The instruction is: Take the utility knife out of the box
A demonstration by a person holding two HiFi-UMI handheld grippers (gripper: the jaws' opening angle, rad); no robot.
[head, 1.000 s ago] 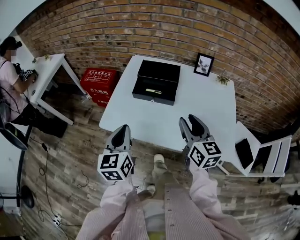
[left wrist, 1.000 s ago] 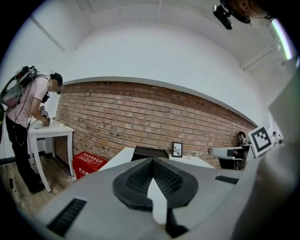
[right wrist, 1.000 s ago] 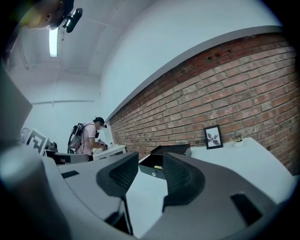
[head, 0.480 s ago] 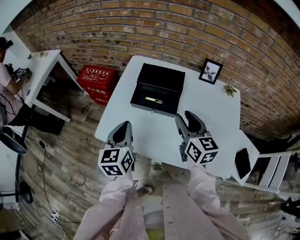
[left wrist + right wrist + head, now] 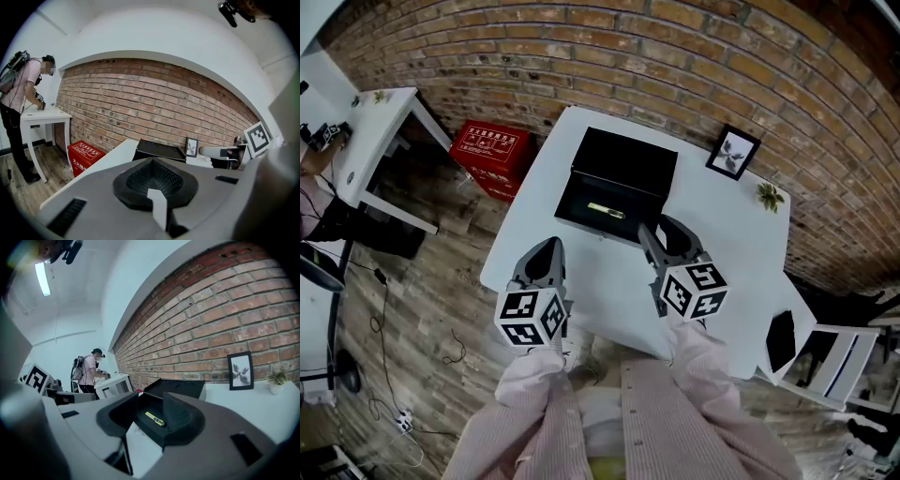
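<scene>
An open black box stands on the white table with its lid raised toward the brick wall. A yellow utility knife lies inside it. My right gripper is open, just in front of the box's right front corner; in the right gripper view the knife and the box show between the jaws of the right gripper. My left gripper is shut and empty, over the table's near left edge. In the left gripper view the left gripper has the box ahead of it.
A framed picture and a small plant stand at the table's far right. A red crate sits on the wooden floor to the left. A white chair is at the right. A person bends over a white desk.
Both grippers have moved forward over the table toward the box. The right gripper now reaches the box's front edge. The jaw states look unchanged.
</scene>
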